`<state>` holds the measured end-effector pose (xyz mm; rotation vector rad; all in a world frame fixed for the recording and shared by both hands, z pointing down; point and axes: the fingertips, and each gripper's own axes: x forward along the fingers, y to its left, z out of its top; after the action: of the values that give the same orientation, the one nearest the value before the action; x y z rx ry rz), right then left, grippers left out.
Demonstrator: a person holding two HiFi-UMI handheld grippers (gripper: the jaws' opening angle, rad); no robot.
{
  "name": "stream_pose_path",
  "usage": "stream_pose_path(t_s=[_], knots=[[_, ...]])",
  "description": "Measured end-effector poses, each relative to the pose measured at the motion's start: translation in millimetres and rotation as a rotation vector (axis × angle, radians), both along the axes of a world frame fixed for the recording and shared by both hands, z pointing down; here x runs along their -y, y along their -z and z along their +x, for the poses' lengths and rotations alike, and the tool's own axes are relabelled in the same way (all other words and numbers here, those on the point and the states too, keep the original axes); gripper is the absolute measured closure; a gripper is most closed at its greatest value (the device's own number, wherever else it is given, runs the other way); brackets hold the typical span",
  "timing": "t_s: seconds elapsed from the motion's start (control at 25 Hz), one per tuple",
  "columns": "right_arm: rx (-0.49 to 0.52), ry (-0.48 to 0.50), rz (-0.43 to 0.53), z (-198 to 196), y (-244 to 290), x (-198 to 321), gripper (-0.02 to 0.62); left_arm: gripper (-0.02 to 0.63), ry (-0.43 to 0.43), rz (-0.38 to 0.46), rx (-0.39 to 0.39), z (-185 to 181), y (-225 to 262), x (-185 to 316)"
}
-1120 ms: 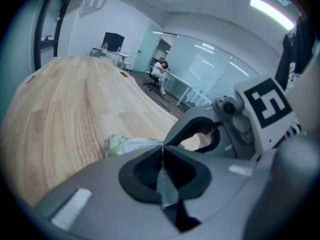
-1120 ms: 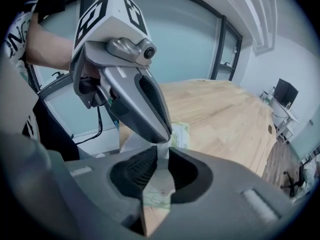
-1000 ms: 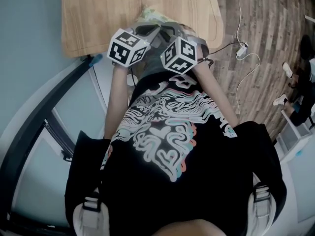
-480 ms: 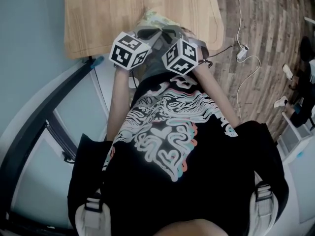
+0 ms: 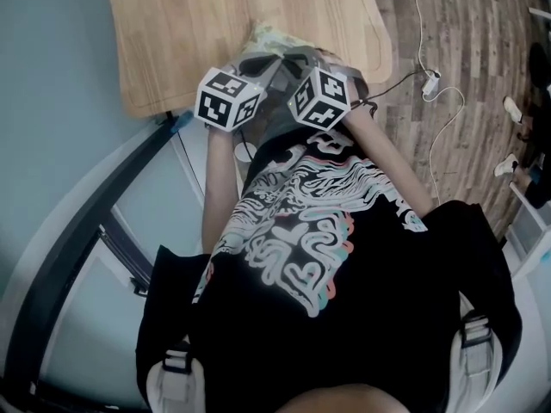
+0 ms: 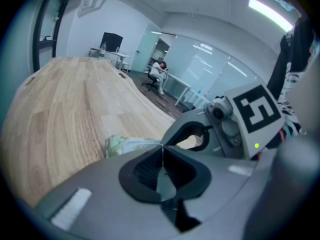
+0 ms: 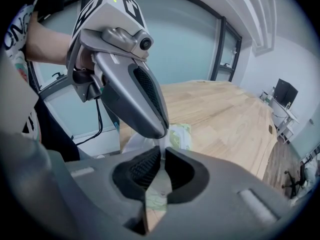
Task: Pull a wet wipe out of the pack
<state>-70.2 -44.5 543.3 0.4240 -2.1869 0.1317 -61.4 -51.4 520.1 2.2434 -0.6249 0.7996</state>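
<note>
The wet wipe pack (image 5: 269, 36), pale green with a leaf print, lies on the wooden table (image 5: 189, 24) close to its near edge. It also shows just past my left jaws (image 6: 127, 145) and beyond my right jaws (image 7: 181, 135). Both grippers point down at its near end, side by side. My left gripper (image 6: 161, 147) is shut, and nothing shows between its pads. Its tip (image 7: 156, 130) hangs right above my right gripper (image 7: 162, 153). The right jaws are closed to a thin slit, and a crumpled white wipe (image 7: 133, 143) runs into it.
The table's near edge (image 5: 172, 101) runs just below the grippers, with a dark window frame (image 5: 103, 196) and a black cable (image 5: 185, 175) beneath it. More cables and a plug (image 5: 428, 83) lie on the wood floor at the right. A seated person (image 6: 159, 71) is far across the room.
Only the head view has shifted a little. Both grippers keep their place at the pack.
</note>
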Motion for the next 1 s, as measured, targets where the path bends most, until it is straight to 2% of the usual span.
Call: stream_pose_path(t_s=[1.0], knots=[[-0.021,-0.008,0.007,0.6,-3.3,-2.6,0.565,0.609,0.055,0.047,-0.027,-17.7,25.4,1.0]])
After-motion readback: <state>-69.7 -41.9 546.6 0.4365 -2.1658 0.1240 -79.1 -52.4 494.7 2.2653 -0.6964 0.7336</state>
